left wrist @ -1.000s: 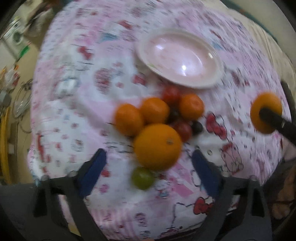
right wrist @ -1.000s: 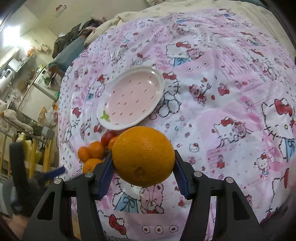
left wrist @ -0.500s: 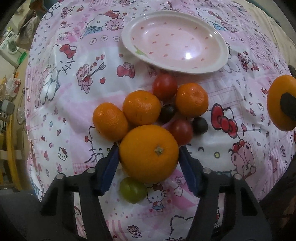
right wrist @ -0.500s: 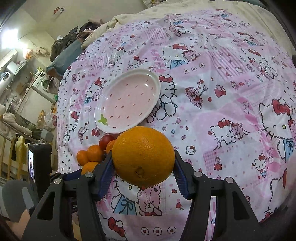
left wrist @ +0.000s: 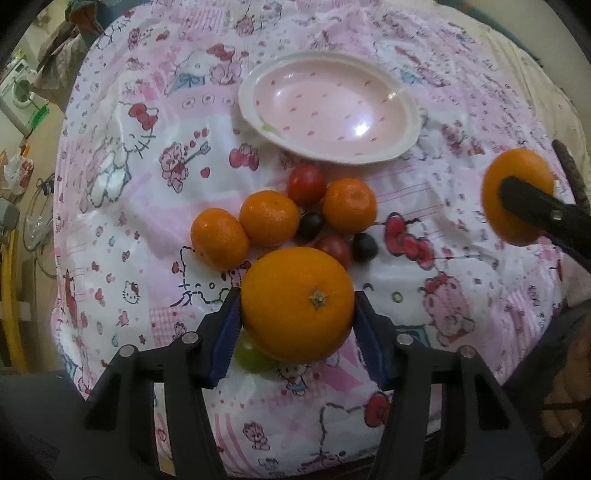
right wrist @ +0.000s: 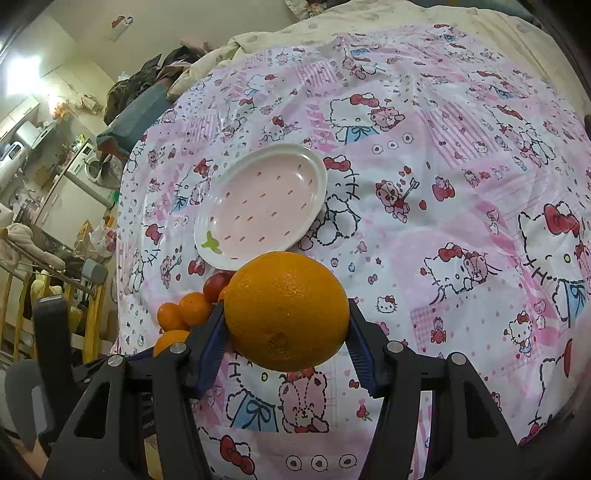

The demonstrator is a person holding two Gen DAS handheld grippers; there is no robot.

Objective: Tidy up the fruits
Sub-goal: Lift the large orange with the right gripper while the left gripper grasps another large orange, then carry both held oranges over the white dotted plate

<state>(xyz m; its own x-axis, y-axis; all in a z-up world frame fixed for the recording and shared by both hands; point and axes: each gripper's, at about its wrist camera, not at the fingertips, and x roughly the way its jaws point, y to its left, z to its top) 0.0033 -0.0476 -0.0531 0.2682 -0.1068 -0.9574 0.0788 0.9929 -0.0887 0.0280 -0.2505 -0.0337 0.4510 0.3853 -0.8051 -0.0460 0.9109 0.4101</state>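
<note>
My left gripper [left wrist: 297, 291] has its jaws closing, and the blue pads press on a large orange [left wrist: 295, 314] held just above the cloth. Beyond it lie three mandarins [left wrist: 269, 218], two red tomatoes [left wrist: 306, 184] and two dark grapes [left wrist: 311, 225]. A green fruit [left wrist: 251, 356] peeks out under the held orange. The pink plate [left wrist: 251, 114] stands bare behind the pile. My right gripper [right wrist: 286, 308] is shut on a second large orange [right wrist: 284, 325], held in the air in front of the plate [right wrist: 321, 173]; this orange [left wrist: 517, 177] also shows at the right of the left wrist view.
A pink cartoon-cat cloth [right wrist: 443, 221] covers the whole surface and drops off at its left edge [left wrist: 70, 221]. A cream blanket [right wrist: 369, 22] lies at the far side. Room clutter and a washing machine [left wrist: 18, 92] stand beyond the left edge.
The left jaws came in from wide apart onto the large orange, and it has risen a little off the cloth, uncovering less of the green fruit. The right gripper and its orange stayed put.
</note>
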